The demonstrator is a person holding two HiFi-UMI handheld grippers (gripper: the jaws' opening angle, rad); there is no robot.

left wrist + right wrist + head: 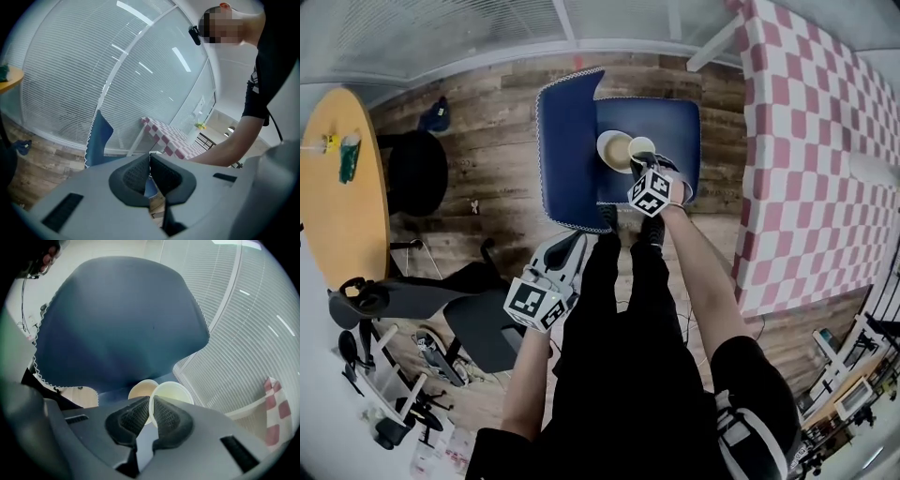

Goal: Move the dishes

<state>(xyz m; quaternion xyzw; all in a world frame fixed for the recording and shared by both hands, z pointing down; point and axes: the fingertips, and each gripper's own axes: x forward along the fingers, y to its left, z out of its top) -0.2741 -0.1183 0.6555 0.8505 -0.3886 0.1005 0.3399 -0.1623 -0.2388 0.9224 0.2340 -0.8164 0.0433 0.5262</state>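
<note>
Our right gripper (151,405) has its jaws nearly together, pinching the rim of a pale cup (174,392) between the pads. The cup hangs over the seat of the blue chair (675,120), just beside a cream bowl (613,150) that lies on that seat near the chair's back. Our left gripper (150,163) is off to the left, over the wooden floor (478,159), with its jaws pressed together and nothing between them. A red-checked table (825,141) stands to our right.
</note>
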